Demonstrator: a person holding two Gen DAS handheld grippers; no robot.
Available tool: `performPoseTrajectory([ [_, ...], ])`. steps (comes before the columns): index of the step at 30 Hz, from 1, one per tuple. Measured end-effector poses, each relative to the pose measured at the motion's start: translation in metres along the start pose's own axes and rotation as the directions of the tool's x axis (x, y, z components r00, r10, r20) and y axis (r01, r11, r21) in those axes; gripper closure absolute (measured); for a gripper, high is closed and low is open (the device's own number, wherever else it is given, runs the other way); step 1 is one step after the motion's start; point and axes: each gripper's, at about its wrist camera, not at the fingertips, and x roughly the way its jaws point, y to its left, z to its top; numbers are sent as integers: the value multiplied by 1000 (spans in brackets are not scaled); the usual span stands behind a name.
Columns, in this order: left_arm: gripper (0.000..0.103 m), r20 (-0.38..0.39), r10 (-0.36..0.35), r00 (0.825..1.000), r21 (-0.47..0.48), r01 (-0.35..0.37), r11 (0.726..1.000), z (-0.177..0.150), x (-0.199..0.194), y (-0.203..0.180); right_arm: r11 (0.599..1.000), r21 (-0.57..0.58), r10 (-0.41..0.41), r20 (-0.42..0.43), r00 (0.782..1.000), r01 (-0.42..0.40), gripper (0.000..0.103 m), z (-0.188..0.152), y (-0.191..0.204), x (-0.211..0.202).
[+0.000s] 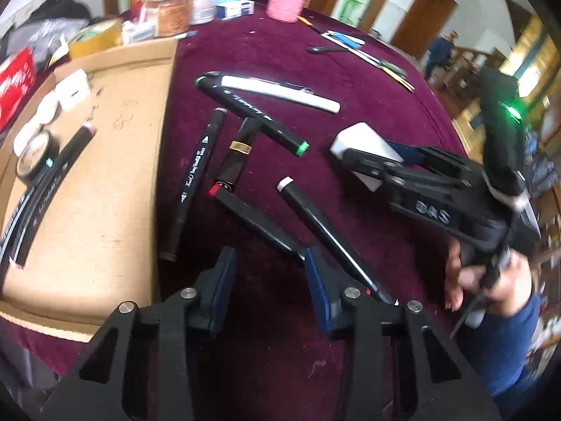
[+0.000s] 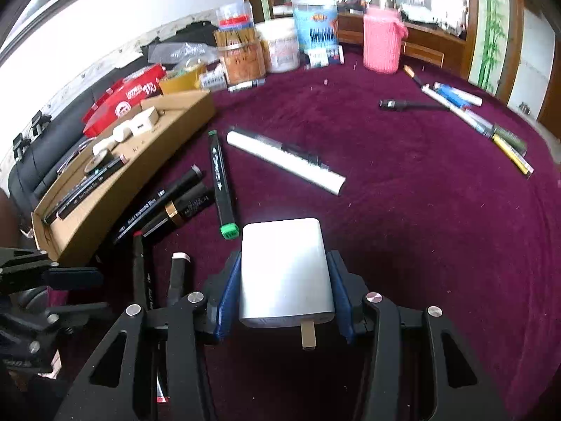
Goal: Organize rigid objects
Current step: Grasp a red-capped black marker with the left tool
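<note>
Right wrist: right gripper [image 2: 285,293] apparently clamps white charger [image 2: 285,273].

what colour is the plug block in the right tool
White charger block, clearest in the right wrist view.

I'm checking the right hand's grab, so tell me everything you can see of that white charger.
The white charger is a smooth, rounded plastic block with metal plug prongs sticking out of its near end toward the camera. It sits between the right gripper, whose blue pads press on both its long sides. It lies over the maroon tablecloth, just beyond the green-capped marker; whether it still rests on the cloth isn't clear.
</note>
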Motion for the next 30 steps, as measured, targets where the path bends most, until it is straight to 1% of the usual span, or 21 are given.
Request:
performPoseTrajectory([
  [1, 70, 5, 22, 1000, -15, -22, 1000, 2, 1, 0, 1000, 11, 2, 8, 1000, -2, 61, 0, -1, -2],
  [2, 71, 9, 40, 999, -28, -40, 999, 4, 1, 2, 1000, 24, 14, 13, 1000, -14, 61, 0, -3, -4],
  [4, 72, 28, 42, 999, -48, -40, 998, 8, 0, 0, 999, 34, 37, 22, 999, -38, 61, 0, -4, -5],
  [5, 74, 39, 46, 998, -50, -44, 998, 9, 2, 0, 999, 32, 43, 28, 999, -44, 61, 1, -4, -6],
  [9, 75, 60, 48, 997, 6, -48, 999, 3, -1, -21, 997, 49, 65, 41, 997, -66, 61, 1, -6, -9],
  [11, 75, 71, 71, 995, 39, -74, 996, 0, 1, -28, 995, 64, 69, 49, 996, -72, 61, 1, -8, -11],
  [13, 75, 48, 79, 996, 37, -80, 996, 0, 11, -26, 995, 70, 70, 54, 996, -73, 61, 2, -10, -12],
  [15, 75, 26, 107, 994, 21, -107, 994, -2, 21, -21, 994, 76, 69, 54, 996, -73, 61, 1, -11, -11],
  [16, 75, 34, 96, 995, 17, -97, 995, -1, 23, -20, 994, 75, 71, 53, 996, -75, 61, 1, -10, -11],
  [19, 75, 46, 116, 992, 14, -117, 993, 4, 24, -17, 994, 78, 79, 51, 996, -83, 61, 1, -10, -10],
  [21, 74, 44, 116, 992, 15, -117, 993, 6, 26, -15, 993, 76, 85, 48, 995, -88, 61, 1, -10, -9],
  [23, 75, 26, 143, 989, 30, -144, 989, 11, 33, -16, 993, 75, 87, 42, 995, -90, 61, 1, -10, -7],
  [24, 74, 8, 124, 992, 38, -125, 991, 14, 38, -15, 993, 75, 88, 40, 995, -91, 61, 0, -10, -6],
  [25, 74, 9, 112, 994, 46, -112, 993, 16, 40, -15, 993, 77, 90, 37, 995, -93, 61, 0, -10, -5],
  [26, 74, 11, 115, 993, 63, -115, 991, 15, 40, -16, 992, 76, 93, 34, 995, -96, 61, 0, -10, -5],
  [27, 74, 13, 117, 993, 102, -118, 988, 13, 40, -19, 992, 75, 95, 32, 995, -97, 61, 0, -10, -4],
  [28, 79, 14, 107, 994, 115, -108, 988, 9, 37, -20, 993, 75, 93, 33, 995, -96, 61, 0, -10, -4],
  [29, 86, 16, 94, 995, 127, -96, 987, 5, 35, -21, 993, 73, 93, 31, 995, -95, 61, 0, -9, -4],
  [30, 88, 15, 78, 997, 152, -79, 985, 0, 33, -23, 993, 67, 94, 29, 995, -96, 61, 0, -8, -4],
])
